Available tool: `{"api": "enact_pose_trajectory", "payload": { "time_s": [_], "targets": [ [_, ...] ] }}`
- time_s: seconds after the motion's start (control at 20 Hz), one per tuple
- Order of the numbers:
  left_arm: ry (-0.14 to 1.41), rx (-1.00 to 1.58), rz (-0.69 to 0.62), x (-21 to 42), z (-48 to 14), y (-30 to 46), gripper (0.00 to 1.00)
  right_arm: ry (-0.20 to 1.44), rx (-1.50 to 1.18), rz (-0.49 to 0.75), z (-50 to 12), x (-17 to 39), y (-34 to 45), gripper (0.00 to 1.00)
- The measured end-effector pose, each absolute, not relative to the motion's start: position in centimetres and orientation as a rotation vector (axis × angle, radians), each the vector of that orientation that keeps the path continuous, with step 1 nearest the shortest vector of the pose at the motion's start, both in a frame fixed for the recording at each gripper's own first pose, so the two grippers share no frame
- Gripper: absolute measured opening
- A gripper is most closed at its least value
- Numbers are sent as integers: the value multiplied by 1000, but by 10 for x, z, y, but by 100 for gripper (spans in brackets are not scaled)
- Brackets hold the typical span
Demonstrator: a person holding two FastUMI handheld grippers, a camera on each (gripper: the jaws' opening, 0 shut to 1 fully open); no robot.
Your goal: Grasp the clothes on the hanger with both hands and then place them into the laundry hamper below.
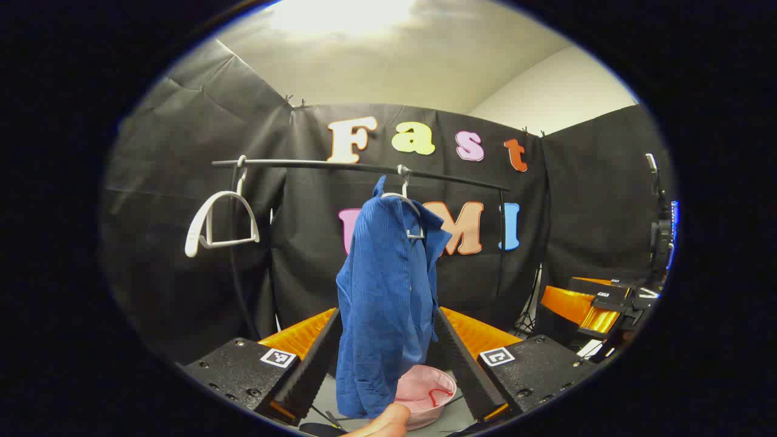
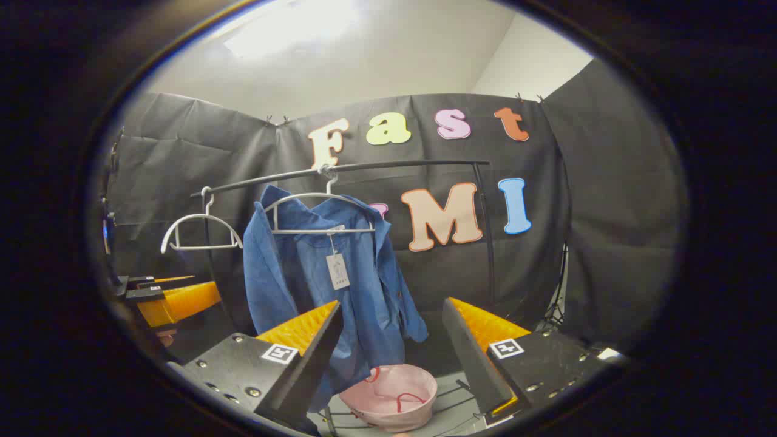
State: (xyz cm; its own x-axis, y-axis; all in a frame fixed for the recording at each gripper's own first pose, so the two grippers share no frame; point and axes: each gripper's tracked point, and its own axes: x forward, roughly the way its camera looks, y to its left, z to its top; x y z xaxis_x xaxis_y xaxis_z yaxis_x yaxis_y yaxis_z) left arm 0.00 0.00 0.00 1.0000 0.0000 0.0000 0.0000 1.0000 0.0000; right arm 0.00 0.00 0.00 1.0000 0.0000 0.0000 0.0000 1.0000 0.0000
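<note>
A blue shirt (image 1: 382, 291) hangs on a white hanger (image 1: 411, 209) from the black rail (image 1: 340, 165). Its lower half shows between the fingers of my left gripper (image 1: 386, 312), which is open; I cannot tell whether they touch the cloth. In the right gripper view the shirt (image 2: 315, 285) hangs front-on with a paper tag (image 2: 337, 270). My right gripper (image 2: 393, 306) stands open in front of the shirt's right edge, holding nothing. The pink laundry hamper (image 1: 428, 388) sits on the floor under the shirt, and is also low between the right fingers (image 2: 391, 394).
An empty white hanger (image 1: 218, 226) hangs at the rail's left end (image 2: 200, 233). The rail's upright post (image 2: 488, 243) stands right of the shirt. The other gripper (image 1: 583, 303) is off to the right in the left gripper view, and at the left (image 2: 173, 300) in the right one.
</note>
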Motion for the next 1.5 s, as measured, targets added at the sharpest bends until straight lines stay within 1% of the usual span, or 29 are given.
{"api": "enact_pose_trajectory", "payload": {
  "time_s": [0.15,0.2,0.3,0.35,0.4,0.45,0.5,0.75,0.95,1.0,1.05,1.1,1.15,1.3,1.4,1.45,1.5],
  "targets": [
    [6,-53,-48,4,3,-14,94,-13,24,14,8,1,-1,99],
    [3,-72,-49,5,7,-14,94,-20,33,24,10,-1,0,100],
    [-7,-99,-39,7,17,-9,93,-43,51,27,18,-4,-2,99],
    [-17,-108,-30,8,20,-7,94,-65,66,25,25,-6,-5,100],
    [-25,-109,-19,10,25,-4,93,-82,81,22,30,-8,-9,98],
    [-32,-106,-7,12,26,0,93,-95,95,14,34,-9,-14,100],
    [-33,-100,0,15,28,1,93,-105,105,5,37,-8,-18,99],
    [7,-95,16,28,12,10,93,-128,76,-39,39,5,-37,99],
    [14,-85,41,44,11,19,93,-124,2,44,34,26,-17,98],
    [8,-81,40,48,13,17,95,-112,-9,63,31,31,-13,98],
    [4,-75,38,51,15,14,95,-103,-18,79,30,35,-11,99],
    [-3,-72,36,54,18,12,95,-98,-24,86,31,37,-10,94],
    [-10,-69,32,57,20,7,95,-93,-32,90,30,40,-10,99],
    [-14,-62,11,67,22,-12,95,-93,-35,80,32,46,-15,99],
    [-3,-51,0,75,19,-24,94,-100,-18,90,30,47,-15,99],
    [0,-43,-3,78,17,-29,96,-101,-8,96,30,46,-14,99],
    [-1,-34,2,84,17,-32,96,-102,3,101,30,46,-15,99]
  ]
}}
